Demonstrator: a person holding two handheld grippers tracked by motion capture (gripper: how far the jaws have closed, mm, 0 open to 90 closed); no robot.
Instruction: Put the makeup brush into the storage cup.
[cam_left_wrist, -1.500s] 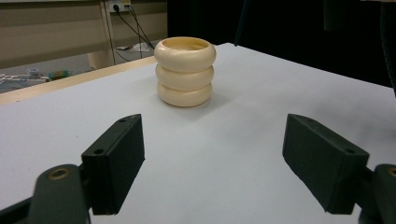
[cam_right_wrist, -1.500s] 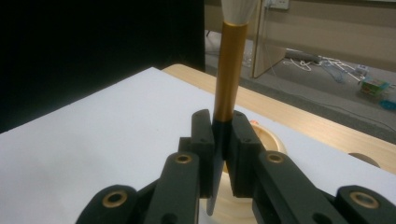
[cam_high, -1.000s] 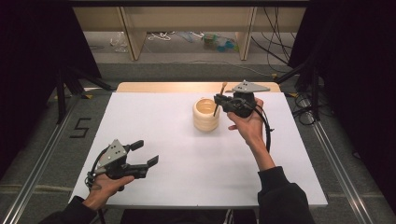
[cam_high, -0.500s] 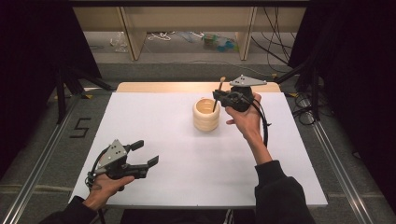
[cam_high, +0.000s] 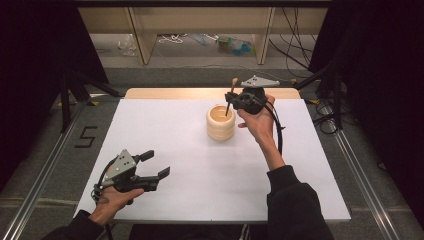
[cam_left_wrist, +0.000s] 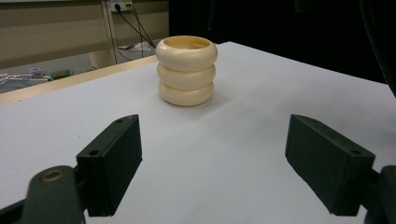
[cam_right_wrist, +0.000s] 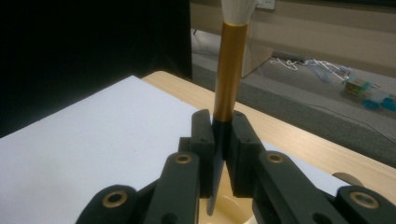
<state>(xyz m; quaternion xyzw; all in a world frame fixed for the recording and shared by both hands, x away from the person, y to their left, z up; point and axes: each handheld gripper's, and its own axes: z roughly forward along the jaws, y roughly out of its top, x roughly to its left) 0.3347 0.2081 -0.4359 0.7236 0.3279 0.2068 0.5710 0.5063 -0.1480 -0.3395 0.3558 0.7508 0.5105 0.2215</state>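
Now the right gripper (cam_high: 235, 100) holds a makeup brush (cam_high: 230, 97) above the cream ribbed cup (cam_high: 220, 121), which stands toward the far edge of the white surface (cam_high: 175, 150), a little right of its middle. In the right gripper view the jaws are clamped on the brush (cam_right_wrist: 229, 70) at the black part of its handle, just below the golden ferrule, and the pale bristles sit at the top. The brush's long axis runs near upright, leaning slightly: bristle end up and toward the far edge, dark tapered handle end down, with its tip at or just inside the cup's mouth as far as the high view lets me judge.

The step in hand looks like setting the brush into the cup handle-first. To do it well, I would keep the grip firm and the axis near vertical, centre the tip over the opening away from the rim, lower straight down, and release only once the handle rests inside, since the light cup (cam_left_wrist: 187, 70) could tip from a sideways nudge.

The left gripper (cam_high: 150, 167) rests near the near-left corner of the surface, its jaws wide apart with nothing between them, aimed toward the cup but well apart from it.
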